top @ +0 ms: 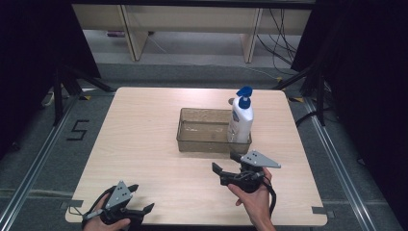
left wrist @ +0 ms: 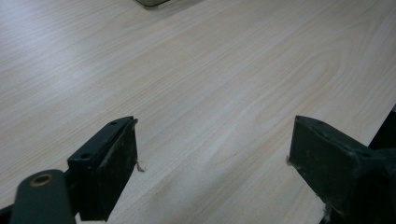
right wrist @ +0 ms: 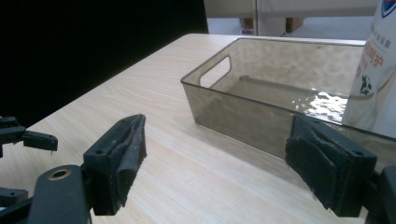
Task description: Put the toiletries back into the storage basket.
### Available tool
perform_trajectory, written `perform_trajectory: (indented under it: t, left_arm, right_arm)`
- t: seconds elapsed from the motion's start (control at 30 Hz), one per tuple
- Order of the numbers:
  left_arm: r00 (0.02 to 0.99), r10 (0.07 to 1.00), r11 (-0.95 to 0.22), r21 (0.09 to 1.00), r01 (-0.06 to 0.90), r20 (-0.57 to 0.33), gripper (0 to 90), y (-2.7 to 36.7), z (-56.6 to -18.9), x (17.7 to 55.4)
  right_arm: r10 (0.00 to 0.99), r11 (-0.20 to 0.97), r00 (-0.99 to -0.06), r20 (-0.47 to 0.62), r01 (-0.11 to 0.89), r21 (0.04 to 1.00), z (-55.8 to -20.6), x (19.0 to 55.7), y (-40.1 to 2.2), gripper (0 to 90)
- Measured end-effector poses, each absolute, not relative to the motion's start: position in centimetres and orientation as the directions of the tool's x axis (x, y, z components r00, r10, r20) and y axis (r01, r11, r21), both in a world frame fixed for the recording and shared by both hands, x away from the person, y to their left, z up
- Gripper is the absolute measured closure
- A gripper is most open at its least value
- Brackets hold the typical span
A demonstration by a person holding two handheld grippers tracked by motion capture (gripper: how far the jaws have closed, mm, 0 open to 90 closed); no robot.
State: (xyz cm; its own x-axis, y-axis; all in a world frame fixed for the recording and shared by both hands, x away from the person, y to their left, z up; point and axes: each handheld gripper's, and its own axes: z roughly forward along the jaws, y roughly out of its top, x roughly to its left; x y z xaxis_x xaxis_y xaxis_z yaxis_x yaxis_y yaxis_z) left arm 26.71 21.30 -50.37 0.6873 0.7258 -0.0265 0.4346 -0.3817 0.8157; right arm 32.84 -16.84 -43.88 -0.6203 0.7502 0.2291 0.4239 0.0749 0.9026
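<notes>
high view: upright pump bottle stands in bin's right end.

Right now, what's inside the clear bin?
One white pump bottle with a blue top stands upright at the right end of the bin. The rest of its floor shows bare. The bottle's base is blurred behind the tinted wall.

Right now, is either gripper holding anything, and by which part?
Nothing is held. The left gripper and right gripper are both open, with bare table between their jaws.
</notes>
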Motion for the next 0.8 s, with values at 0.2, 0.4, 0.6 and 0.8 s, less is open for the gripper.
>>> perform_trajectory:
  t: [0.2,0.4,0.6,0.8]
  left_arm:
    - [0.687,0.726,-0.372,0.820,0.435,-0.034,14.8,21.3,-50.4,26.7]
    - [0.688,0.725,-0.383,0.816,0.432,-0.024,14.8,21.3,-50.4,26.7]
    - [0.683,0.729,-0.368,0.819,0.439,-0.038,14.8,21.2,-50.4,26.6]
    - [0.683,0.729,-0.365,0.821,0.439,-0.041,14.8,21.2,-50.3,26.6]
  right_arm:
    - [0.749,0.078,-0.621,0.231,0.428,0.900,-44.2,32.4,-16.7,20.4]
    - [0.746,0.095,-0.629,0.217,0.423,0.901,-44.5,32.1,-16.7,20.3]
    - [0.728,0.086,-0.646,0.231,0.420,0.903,-44.9,31.7,-16.7,18.9]
    - [0.725,0.096,-0.645,0.241,0.441,0.893,-45.4,31.1,-16.6,16.6]
